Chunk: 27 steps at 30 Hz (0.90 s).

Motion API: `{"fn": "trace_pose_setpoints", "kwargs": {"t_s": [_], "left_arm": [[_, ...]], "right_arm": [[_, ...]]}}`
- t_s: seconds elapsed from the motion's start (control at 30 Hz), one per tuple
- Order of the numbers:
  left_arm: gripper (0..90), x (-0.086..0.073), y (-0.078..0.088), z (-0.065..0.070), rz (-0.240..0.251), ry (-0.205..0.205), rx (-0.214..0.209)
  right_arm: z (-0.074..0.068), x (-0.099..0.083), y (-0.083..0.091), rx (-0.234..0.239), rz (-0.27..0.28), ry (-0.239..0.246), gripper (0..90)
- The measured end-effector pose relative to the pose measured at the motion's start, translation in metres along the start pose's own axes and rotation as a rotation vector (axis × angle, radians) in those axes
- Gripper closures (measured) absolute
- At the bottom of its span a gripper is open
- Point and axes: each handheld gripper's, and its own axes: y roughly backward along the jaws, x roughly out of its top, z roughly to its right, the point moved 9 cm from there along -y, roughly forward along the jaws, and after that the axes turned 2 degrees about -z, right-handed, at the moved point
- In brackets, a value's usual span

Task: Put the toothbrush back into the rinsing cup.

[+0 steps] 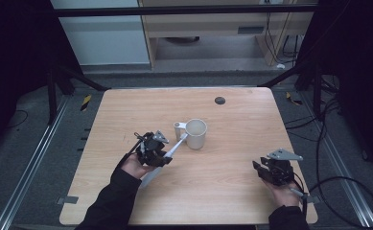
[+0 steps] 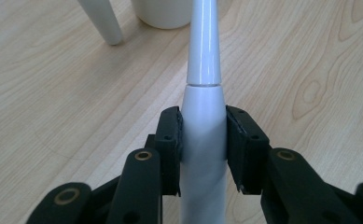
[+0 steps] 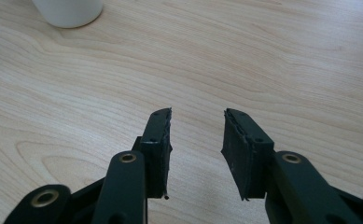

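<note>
My left gripper [image 1: 167, 155] is shut on the thick lower part of a long white tapered handle [image 1: 177, 143], something like an electric toothbrush. In the left gripper view both pads press its sides [image 2: 202, 121], and its thin glossy neck [image 2: 203, 56] points toward a white cup [image 2: 163, 14]. The cup [image 1: 196, 134] stands upright near the table's middle, with a short white piece [image 1: 178, 127] at its left side. Near the front right, my right gripper [image 1: 257, 167] rests low and open, with bare wood between its pads [image 3: 198, 116]. The cup's base [image 3: 67, 11] sits far off at the top left of the right gripper view.
The light wooden table [image 1: 232, 201] has a small dark round disc [image 1: 219, 100] near its far edge. Black cables [image 1: 328, 143] lie on the floor to the right. Dark frame bars stand at the back corners.
</note>
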Motion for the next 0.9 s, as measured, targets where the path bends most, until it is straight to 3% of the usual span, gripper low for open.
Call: {"fn": "trace_pose_setpoints", "kwargs": {"t_s": [0.37,0.9], "left_arm": [[67.0,0.007,0.019,-0.003,0.071,0.006,0.020],[67.0,0.022,0.049,-0.013,0.260,0.037,0.102]], "right_arm": [[0.000,0.000,0.000,-0.002,0.002,0.001,61.8],[0.001,0.001,0.001,-0.005,0.008,0.007,61.8]]}}
